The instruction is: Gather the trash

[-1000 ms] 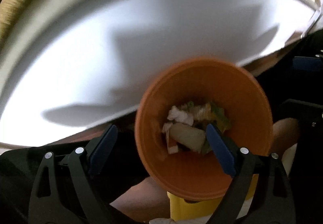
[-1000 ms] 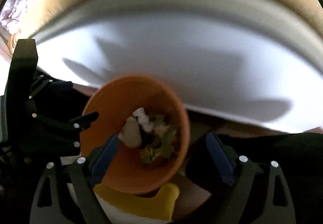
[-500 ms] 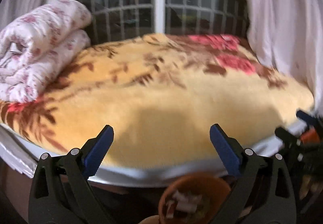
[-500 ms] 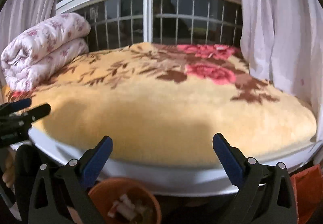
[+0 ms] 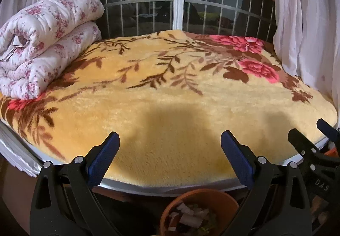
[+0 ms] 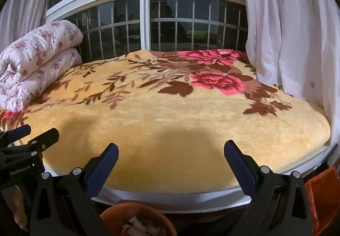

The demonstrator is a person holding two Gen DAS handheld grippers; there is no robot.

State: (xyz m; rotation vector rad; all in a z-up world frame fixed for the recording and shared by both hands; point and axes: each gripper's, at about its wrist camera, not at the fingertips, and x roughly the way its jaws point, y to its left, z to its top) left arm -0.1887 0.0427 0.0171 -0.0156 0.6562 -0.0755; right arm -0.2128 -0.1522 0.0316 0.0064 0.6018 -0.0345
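Raised since the earlier frames from a close downward look into the orange bin to a level view across the bed; bin now at the bottom edge of both views. Left gripper [image 5: 170, 144]: jaws spread wide, nothing between the blue pads [image 5: 102, 159]. Right gripper [image 6: 171, 156]: likewise spread wide and empty. Orange trash bin [image 5: 199, 210]: below and in front of the bed edge, just beneath the left gripper, already holding white scraps and greenish bits [image 5: 191, 218]; also seen low in the right wrist view. No loose trash visible on the yellow floral blanket [image 5: 170, 97] from either camera. Folded floral quilt [image 5: 44, 40] at far left of the bed, barred window [image 5: 180, 2] behind, white curtain [image 6: 286, 33] at right, orange-red bag or sheet [image 6: 320, 191] at lower right, identity uncertain. Risks, as judgement: with both grippers close side by side, collision between them during any reach toward the bin; knocking the bin rim while lowering, likely to tip it and spill the scraps; snagging plush blanket pile in the pads if closed near the surface; missing small trash hidden beyond the bed edge or under the quilt. Legible writing: "GenRobot.AI" faintly on the left gripper body in the right wrist view; inverted letters resembling "DAS" on the right gripper body in the left wrist view, reading uncertain.
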